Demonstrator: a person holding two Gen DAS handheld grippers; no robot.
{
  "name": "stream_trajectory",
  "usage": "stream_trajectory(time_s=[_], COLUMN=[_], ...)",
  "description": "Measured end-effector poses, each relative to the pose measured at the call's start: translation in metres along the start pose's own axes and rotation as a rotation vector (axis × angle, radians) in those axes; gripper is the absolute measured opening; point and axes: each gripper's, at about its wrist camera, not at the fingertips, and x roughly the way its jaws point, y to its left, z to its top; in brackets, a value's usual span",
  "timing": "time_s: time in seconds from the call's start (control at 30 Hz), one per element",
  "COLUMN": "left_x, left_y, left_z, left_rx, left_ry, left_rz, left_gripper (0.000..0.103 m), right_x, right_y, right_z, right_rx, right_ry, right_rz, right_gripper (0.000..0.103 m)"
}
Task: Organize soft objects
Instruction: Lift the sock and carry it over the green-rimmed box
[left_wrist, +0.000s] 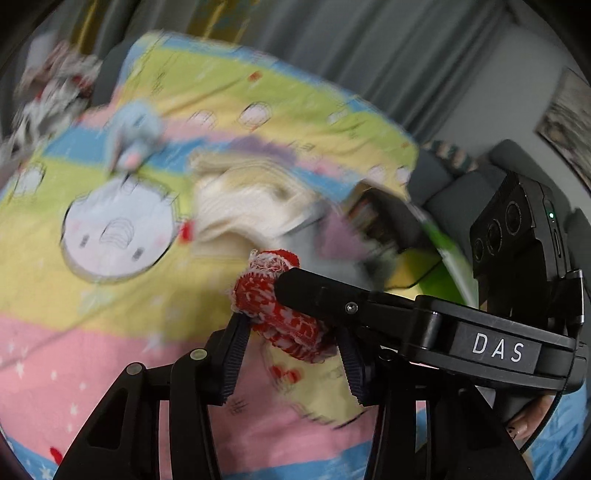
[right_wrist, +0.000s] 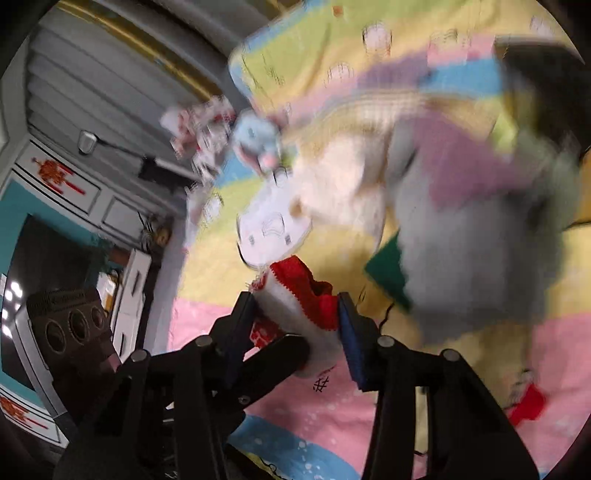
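Right up front, lower centre of the left wrist view, the left gripper (left_wrist: 291, 354) is clamped on a red-and-white knitted sock (left_wrist: 280, 314), its ribbed pads squeezing the rolled body. The right gripper (right_wrist: 299, 332), seen in its own view at lower centre, pinches the same sock from the other end; there it shows a white fleecy inside and a red scalloped cuff. In the left view, one right finger (left_wrist: 317, 295) lies across the top of the sock. Two grips on one small, floppy item looks to me like rolling or folding it, since knit that soft will not hold a shape with one pinch.

Below them spreads a quilted bedspread (left_wrist: 110, 332), pastel bands with cartoon faces. Further up, mid-frame, a heap of cream ribbed knitwear (left_wrist: 243, 199) and grey-and-lilac fleece (right_wrist: 480, 221), all blurred. Beyond, upper left, a small blue plush toy (left_wrist: 135, 133). Grey curtains (left_wrist: 369, 48) close the back.
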Motion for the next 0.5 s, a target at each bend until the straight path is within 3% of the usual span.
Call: stream_trajectory(time_s=[0.17, 0.5], left_x=[0.008, 0.053], left_y=[-0.061, -0.163], left_z=[0.020, 0.040], left_rx=[0.116, 0.287], left_ry=[-0.067, -0.086], left_rz=[-0.082, -0.273], left_gripper=[0.048, 0.048], right_x=[-0.069, -0.168], right_y=[-0.019, -0.083], right_z=[0.012, 0.023], right_rx=[0.011, 0.086], right_ry=[-0.179, -0.443], right_rz=[-0.018, -0.114], right_gripper=[0.046, 0.046])
